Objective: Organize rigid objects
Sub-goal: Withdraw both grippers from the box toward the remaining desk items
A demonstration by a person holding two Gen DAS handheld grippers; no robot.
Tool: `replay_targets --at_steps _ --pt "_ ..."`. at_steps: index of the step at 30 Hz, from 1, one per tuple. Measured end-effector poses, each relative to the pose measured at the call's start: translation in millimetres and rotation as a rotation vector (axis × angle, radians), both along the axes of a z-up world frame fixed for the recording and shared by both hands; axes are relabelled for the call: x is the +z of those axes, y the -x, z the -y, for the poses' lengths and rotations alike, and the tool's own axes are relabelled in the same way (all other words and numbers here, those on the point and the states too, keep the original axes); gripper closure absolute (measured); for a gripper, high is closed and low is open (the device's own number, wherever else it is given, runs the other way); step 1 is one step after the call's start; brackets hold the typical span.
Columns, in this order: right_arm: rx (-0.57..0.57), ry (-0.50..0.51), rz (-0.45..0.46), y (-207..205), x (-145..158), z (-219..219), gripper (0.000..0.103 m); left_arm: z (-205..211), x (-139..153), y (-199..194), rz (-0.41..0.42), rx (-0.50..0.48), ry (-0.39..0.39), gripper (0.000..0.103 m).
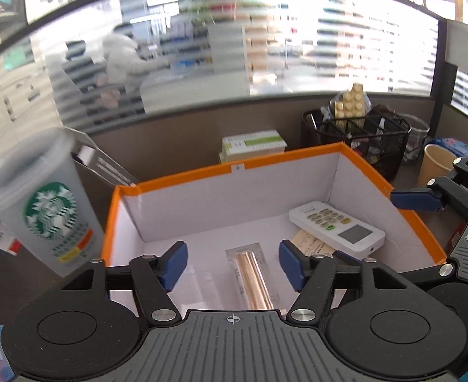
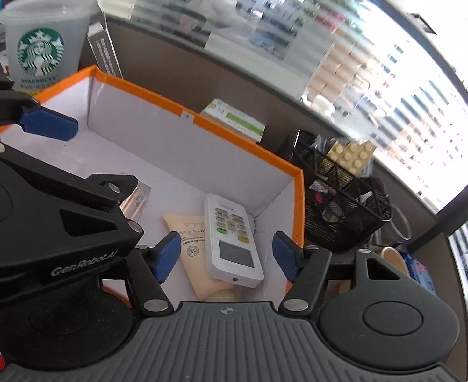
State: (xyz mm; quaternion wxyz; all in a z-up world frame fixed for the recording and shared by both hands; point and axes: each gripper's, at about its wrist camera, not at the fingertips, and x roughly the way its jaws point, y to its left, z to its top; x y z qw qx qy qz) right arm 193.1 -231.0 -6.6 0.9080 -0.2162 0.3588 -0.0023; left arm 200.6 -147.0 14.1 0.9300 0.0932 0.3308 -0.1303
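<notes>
In the left wrist view, the left gripper (image 1: 234, 265) hovers over an orange-rimmed box (image 1: 183, 175) with its jaws wide apart and nothing pressed between them; below the gap a clear-packed copper-coloured tube (image 1: 253, 278) lies free on the white box floor. A white remote control (image 1: 337, 226) rests toward the right wall, partly over a beige packet (image 1: 313, 245). Only this view shows the copper tube whole. A coffee cup (image 1: 46, 207) stands just left of the box, and a black mesh basket (image 1: 358, 137) with tan bricks (image 1: 350, 103) stands behind it on the tabletop. In the right wrist view, the right gripper (image 2: 226, 256) also has its jaws wide and empty, above the remote (image 2: 232, 238) and packet (image 2: 192, 248), whose full length shows here. The left gripper's body covers most of the tube.
</notes>
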Motion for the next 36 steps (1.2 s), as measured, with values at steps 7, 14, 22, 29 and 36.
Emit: replay_targets --at_steps 7,14,22,29,36 --pt "0.032 0.017 0.061 37 12 -18 0.023 -22 18 38 0.107 0.016 0.007 0.009" --pt "0.063 0.055 0.136 76 24 -39 0.005 -48 23 66 0.131 0.032 0.036 0.001" --pt "0.017 -0.129 0.281 137 31 -14 0.000 -96 3 101 0.140 0.071 0.081 0.000" --pt "-0.102 -0.363 0.229 169 -10 29 0.000 -126 -35 113 0.078 0.109 0.101 0.000" --pt "-0.197 -0.336 0.194 184 -53 43 0.003 -126 -67 130 0.063 0.083 0.063 0.000"
